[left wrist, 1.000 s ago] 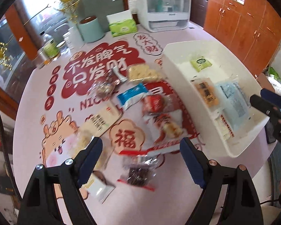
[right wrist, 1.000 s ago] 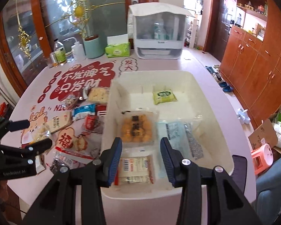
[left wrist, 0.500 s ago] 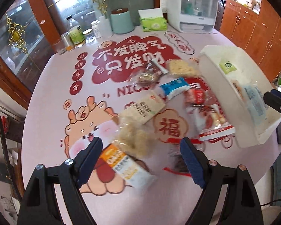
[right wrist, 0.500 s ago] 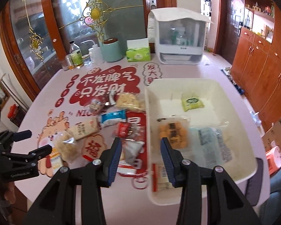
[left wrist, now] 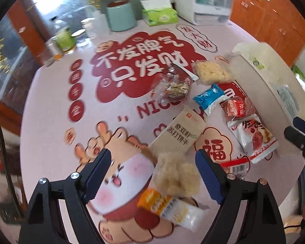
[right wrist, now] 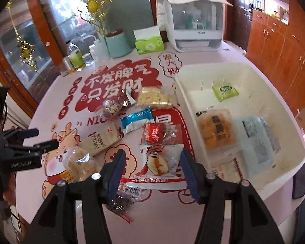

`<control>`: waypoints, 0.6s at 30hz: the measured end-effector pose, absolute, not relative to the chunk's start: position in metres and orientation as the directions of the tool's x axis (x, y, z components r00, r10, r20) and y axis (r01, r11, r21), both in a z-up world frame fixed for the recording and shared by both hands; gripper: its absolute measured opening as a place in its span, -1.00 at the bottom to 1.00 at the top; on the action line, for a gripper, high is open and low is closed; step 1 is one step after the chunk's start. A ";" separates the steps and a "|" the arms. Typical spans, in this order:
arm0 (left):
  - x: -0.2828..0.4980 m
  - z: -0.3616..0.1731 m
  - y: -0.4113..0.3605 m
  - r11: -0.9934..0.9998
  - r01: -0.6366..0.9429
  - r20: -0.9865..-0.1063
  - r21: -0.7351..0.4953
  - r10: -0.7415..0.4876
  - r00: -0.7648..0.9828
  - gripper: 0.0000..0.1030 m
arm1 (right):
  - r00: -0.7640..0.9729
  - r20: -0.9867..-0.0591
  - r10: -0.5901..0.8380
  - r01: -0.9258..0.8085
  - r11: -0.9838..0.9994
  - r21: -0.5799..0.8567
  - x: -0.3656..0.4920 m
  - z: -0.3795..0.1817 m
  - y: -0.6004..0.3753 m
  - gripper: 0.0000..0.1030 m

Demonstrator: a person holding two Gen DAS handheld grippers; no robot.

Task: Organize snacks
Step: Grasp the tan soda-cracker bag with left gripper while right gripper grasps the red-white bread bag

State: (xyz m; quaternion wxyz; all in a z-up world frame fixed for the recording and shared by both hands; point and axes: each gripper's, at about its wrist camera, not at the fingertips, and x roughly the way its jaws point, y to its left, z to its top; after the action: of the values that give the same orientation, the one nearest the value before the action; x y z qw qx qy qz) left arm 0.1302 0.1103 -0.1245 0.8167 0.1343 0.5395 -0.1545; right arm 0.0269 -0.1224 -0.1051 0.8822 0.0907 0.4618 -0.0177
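Several snack packs lie on the pink table. My left gripper [left wrist: 152, 168] is open above a puffy beige snack bag [left wrist: 175, 175], with an orange-and-white pack [left wrist: 170, 208] just below it and a cream cracker pack [left wrist: 180, 134] beyond. My right gripper [right wrist: 151, 169] is open over a white-and-red pastry pack [right wrist: 160, 162]. A red pack [right wrist: 154, 135], a blue pack [right wrist: 137, 120] and a yellow cracker bag [right wrist: 154, 96] lie beyond. The white bin [right wrist: 290, 162] at the right holds an orange pack [right wrist: 217, 134], a green pack [right wrist: 225, 90] and a pale blue pack [right wrist: 254, 140].
A teal canister [right wrist: 118, 44], green tissue box [right wrist: 149, 44], bottles [right wrist: 75, 58] and a white cabinet appliance [right wrist: 193, 20] stand along the table's far side. A dark phone [right wrist: 300, 181] lies right of the bin. Wooden cupboards [right wrist: 284, 40] stand at the right.
My left gripper has swung left and come down over the puffy beige bag. My right gripper has moved left from over the bin to over the pastry pack. Both stay open.
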 end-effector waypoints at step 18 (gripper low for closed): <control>0.180 -0.229 0.049 0.806 0.592 -0.983 0.011 -0.099 0.153 0.63 | 0.404 -0.907 -0.122 0.195 0.980 -0.045 0.053 -0.194 -0.095 0.16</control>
State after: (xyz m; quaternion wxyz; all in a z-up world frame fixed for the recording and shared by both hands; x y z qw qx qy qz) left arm 0.1804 0.0495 -0.2293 0.7316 0.2034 0.6063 -0.2361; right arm 0.0532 -0.0951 -0.1942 0.8371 0.0343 0.5376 -0.0948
